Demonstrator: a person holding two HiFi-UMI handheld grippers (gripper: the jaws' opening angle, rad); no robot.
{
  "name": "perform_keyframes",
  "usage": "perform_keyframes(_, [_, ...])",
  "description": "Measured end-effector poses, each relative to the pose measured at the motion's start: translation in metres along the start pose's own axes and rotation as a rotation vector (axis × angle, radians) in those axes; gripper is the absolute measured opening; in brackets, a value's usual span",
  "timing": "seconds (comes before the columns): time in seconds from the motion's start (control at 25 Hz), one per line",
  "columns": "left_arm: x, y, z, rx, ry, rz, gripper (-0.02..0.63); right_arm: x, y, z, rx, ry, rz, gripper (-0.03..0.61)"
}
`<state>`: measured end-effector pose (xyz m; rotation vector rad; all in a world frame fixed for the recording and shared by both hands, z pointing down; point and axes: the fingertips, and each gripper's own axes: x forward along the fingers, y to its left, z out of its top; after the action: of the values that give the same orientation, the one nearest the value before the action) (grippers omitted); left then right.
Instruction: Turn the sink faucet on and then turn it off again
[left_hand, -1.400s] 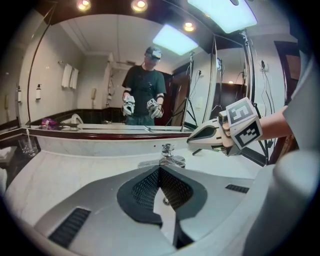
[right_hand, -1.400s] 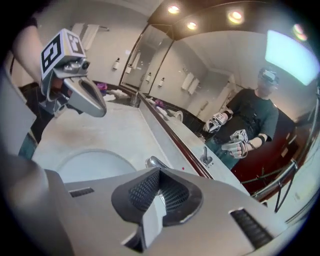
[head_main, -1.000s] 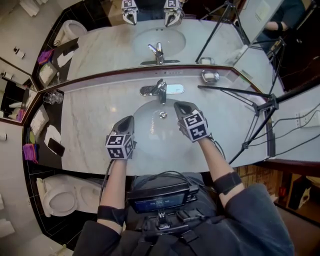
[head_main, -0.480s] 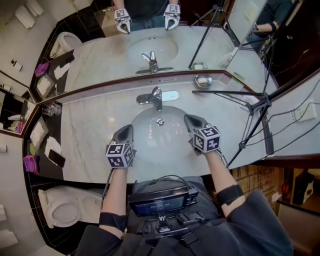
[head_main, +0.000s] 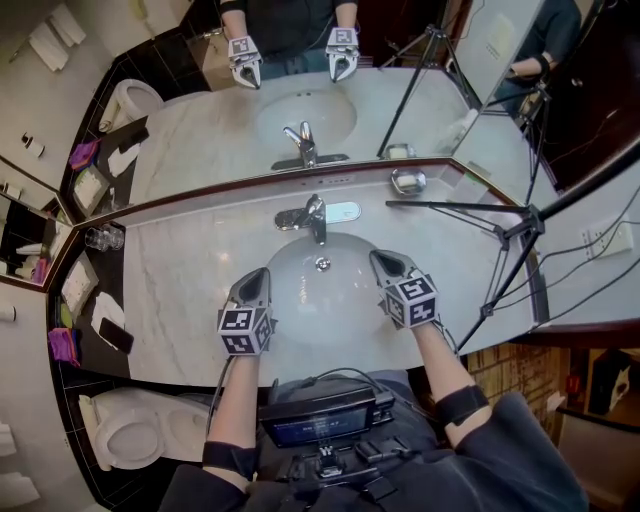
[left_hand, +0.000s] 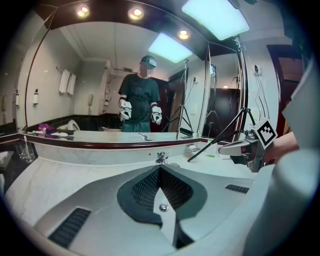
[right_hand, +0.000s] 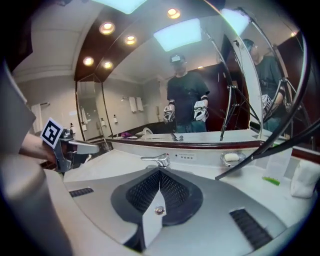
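The chrome faucet (head_main: 312, 215) stands at the back of the white sink basin (head_main: 300, 300), its lever lying toward the left. My left gripper (head_main: 259, 274) hovers over the basin's left rim, shut and empty. Over the right rim my right gripper (head_main: 378, 258) is also shut with nothing in it. Both point toward the mirror and neither touches the faucet. In the left gripper view the faucet (left_hand: 161, 158) sits just beyond my closed tips (left_hand: 160, 167), with the right gripper (left_hand: 245, 148) off to the side. The right gripper view shows the faucet (right_hand: 156, 160) ahead of its closed tips (right_hand: 159, 171).
A soap dish (head_main: 407, 181) sits right of the faucet. A black tripod (head_main: 505, 215) leans over the counter's right end. A glass (head_main: 103, 238) and a phone (head_main: 113, 337) lie on the left shelf, a toilet (head_main: 130, 425) below. The mirror runs along the back.
My right gripper has drawn away from the faucet, moving right and back toward me to the basin's right rim, with a roll of the wrist. The left gripper has stayed put.
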<state>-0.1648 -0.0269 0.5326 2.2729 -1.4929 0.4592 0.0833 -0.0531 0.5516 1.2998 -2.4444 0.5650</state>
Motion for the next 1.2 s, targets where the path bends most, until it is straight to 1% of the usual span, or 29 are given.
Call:
perform_keyframes(0.16, [0.002,-0.001,-0.002,0.009,0.009,-0.004,0.003,0.013,0.012,0.008,-0.236,0.039,-0.025,0.026])
perform_keyframes(0.28, [0.003,0.0,-0.005,0.016,0.015,-0.003,0.003,0.031,0.024,0.011,-0.473,0.078,-0.026,0.029])
perform_keyframes(0.4, [0.006,0.002,-0.007,0.016,0.023,0.003,0.003,0.055,0.035,0.007,-0.723,0.117,-0.013,0.065])
perform_keyframes(0.48, [0.008,0.003,-0.01,0.016,0.029,0.006,0.003,0.07,0.042,0.005,-0.848,0.139,0.001,0.113])
perform_keyframes(0.52, [0.009,0.004,-0.012,0.017,0.033,0.008,0.003,0.077,0.046,0.005,-0.895,0.148,0.008,0.147])
perform_keyframes(0.56, [0.01,0.005,-0.014,0.017,0.036,0.01,0.003,0.084,0.049,0.005,-0.934,0.154,0.014,0.178])
perform_keyframes(0.6, [0.011,0.006,-0.016,0.018,0.04,0.011,0.003,0.091,0.052,0.005,-0.969,0.16,0.021,0.179])
perform_keyframes(0.72, [0.016,0.009,-0.022,0.02,0.052,0.015,0.003,0.114,0.06,0.005,-1.06,0.177,0.038,0.218])
perform_keyframes(0.8, [0.019,0.011,-0.025,0.016,0.058,0.018,0.003,0.128,0.063,0.007,-1.107,0.19,0.045,0.234])
perform_keyframes(0.88, [0.022,0.012,-0.026,0.01,0.061,0.018,0.003,0.143,0.065,0.01,-1.143,0.203,0.051,0.276])
perform_keyframes(1.0, [0.026,0.014,-0.024,0.008,0.059,0.017,0.003,0.166,0.067,0.011,-1.198,0.223,0.057,0.278])
perform_keyframes(1.04, [0.027,0.014,-0.024,0.009,0.059,0.017,0.003,0.174,0.067,0.009,-1.222,0.234,0.06,0.293])
perform_keyframes(1.2, [0.032,0.018,-0.022,0.005,0.061,0.019,0.003,0.199,0.069,-0.001,-1.309,0.269,0.087,0.295])
